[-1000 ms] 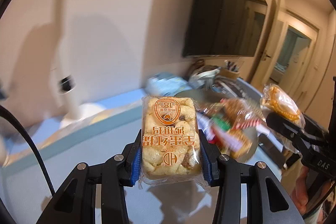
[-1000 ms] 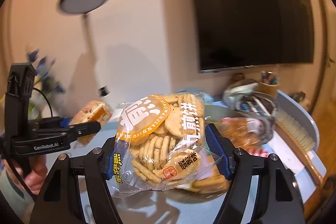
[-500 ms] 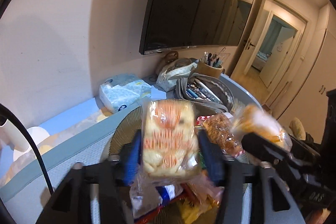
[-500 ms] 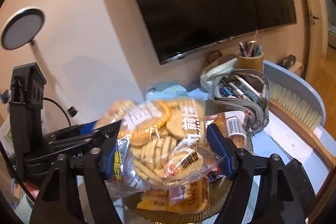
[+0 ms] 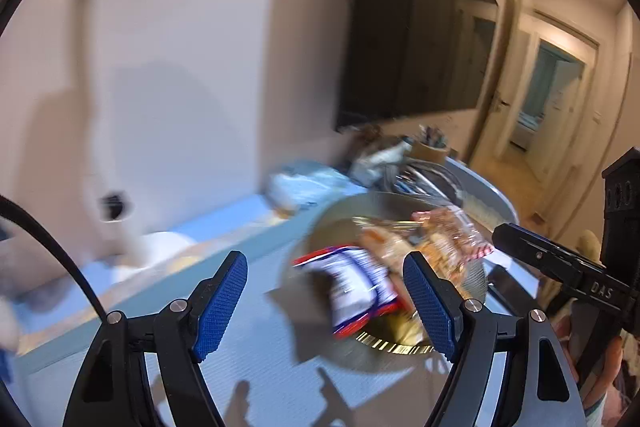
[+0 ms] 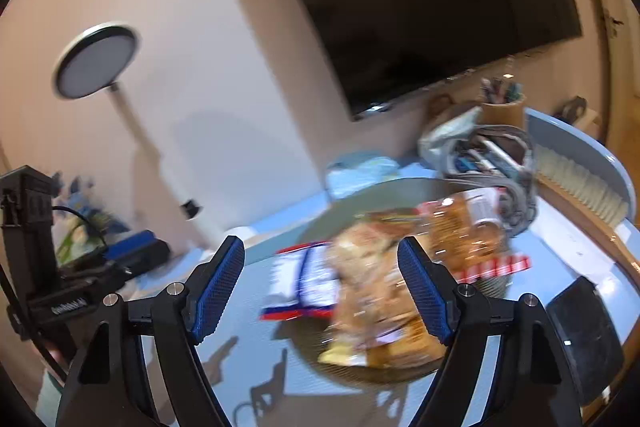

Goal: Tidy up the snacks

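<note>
A round woven tray [image 5: 320,239] [image 6: 320,223] on the blue table holds a pile of snack packets, blurred by motion. A white, blue and red packet [image 5: 356,287] [image 6: 308,279] lies on its left side. Clear bags of biscuits [image 6: 372,279] and cakes [image 5: 452,235] [image 6: 464,231] lie beside it. My left gripper [image 5: 326,299] is open and empty, above the tray's near left. My right gripper [image 6: 322,287] is open and empty, over the pile. The right gripper's finger [image 5: 552,259] shows at the right of the left wrist view.
Behind the tray are a blue tissue pack [image 6: 360,171], an open pencil case [image 6: 492,155] and a pen cup [image 6: 502,111]. A brush [image 6: 580,183] and a black device [image 6: 584,331] lie at the right. A round lamp [image 6: 96,61] stands at the left; a TV hangs on the wall.
Both grippers have opened and let go of their packets: the egg cake from the left, the biscuit bag from the right. Both packets now lie in the tray pile. Both grippers have drawn back.
</note>
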A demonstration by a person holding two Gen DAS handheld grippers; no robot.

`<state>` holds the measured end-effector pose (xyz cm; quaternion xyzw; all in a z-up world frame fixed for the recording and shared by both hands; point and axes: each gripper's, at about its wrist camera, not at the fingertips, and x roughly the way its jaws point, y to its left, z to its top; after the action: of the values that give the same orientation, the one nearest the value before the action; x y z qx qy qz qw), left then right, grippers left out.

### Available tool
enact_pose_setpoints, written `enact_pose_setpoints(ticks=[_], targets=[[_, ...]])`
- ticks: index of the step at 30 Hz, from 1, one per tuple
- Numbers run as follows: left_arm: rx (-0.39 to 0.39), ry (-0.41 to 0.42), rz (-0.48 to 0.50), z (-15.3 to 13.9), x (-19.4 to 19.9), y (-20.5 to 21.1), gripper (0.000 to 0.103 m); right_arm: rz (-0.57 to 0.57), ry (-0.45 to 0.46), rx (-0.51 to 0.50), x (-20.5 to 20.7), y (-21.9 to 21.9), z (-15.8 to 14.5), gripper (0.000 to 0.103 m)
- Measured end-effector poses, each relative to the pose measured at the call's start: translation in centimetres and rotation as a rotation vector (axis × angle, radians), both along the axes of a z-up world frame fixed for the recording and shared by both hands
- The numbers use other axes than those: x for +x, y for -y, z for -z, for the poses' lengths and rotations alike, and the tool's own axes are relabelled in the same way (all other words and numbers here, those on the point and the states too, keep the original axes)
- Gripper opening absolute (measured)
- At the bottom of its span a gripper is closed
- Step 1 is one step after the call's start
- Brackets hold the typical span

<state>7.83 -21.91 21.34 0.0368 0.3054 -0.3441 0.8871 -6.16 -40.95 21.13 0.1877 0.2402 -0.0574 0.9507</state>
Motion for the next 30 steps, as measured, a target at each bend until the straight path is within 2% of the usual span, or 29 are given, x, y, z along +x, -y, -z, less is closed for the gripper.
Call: enact_pose_setpoints(ticks=[4,6,8,11,12,14,15,17,20,23,27,30], targets=[[0.032,0.080,-0.069,-2.1,-3.6,-6.7,0.078,-0.088,0.050,-0.025,-0.4,-4.9,-0.1,0.080],[0.049,0.122,-0.151,-2.6,-5.8,-10.7,0.078,-0.145,0.048,-0.030,0.1,-7.6,0.5,0.081],[0.060,0.127,-0.213,-2.5,-6.9,-13.4,0.078,-0.227,0.022,-0.029,1.1,-10.7,1.3,0.081],[0.127,0.135,-0.358,-1.1,-8.2,-17.5,0.078,-0.311,-0.025,-0.056,2.2,-15.2,2.8,0.081],[0.147,0.140,-0.424,0.2,-8.7,-19.1,0.078,-0.327,-0.038,-0.069,2.6,-16.6,3.6,0.081],[0.142,0.118,-0.493,2.5,-9.0,-20.6,0.078,-0.347,-0.053,-0.100,3.1,-18.8,5.3,0.082],[0.119,0.086,-0.535,4.7,-8.9,-21.6,0.078,-0.343,-0.060,-0.129,3.5,-19.8,6.4,0.082],[0.083,0.054,-0.595,7.6,-8.7,-22.3,0.078,-0.321,-0.069,-0.192,4.0,-21.4,8.5,0.082],[0.094,-0.001,-0.689,12.3,-7.8,-22.0,0.078,-0.312,-0.113,-0.298,4.5,-23.3,11.7,0.082],[0.104,-0.025,-0.722,14.8,-7.0,-21.6,0.078,-0.309,-0.145,-0.341,4.5,-23.7,13.5,0.082],[0.157,0.036,-0.773,16.1,-6.5,-20.8,0.078,-0.269,-0.188,-0.330,5.5,-22.8,14.8,0.082],[0.162,0.027,-0.790,17.2,-6.0,-21.2,0.079,-0.257,-0.207,-0.278,5.9,-21.5,15.2,0.083]])
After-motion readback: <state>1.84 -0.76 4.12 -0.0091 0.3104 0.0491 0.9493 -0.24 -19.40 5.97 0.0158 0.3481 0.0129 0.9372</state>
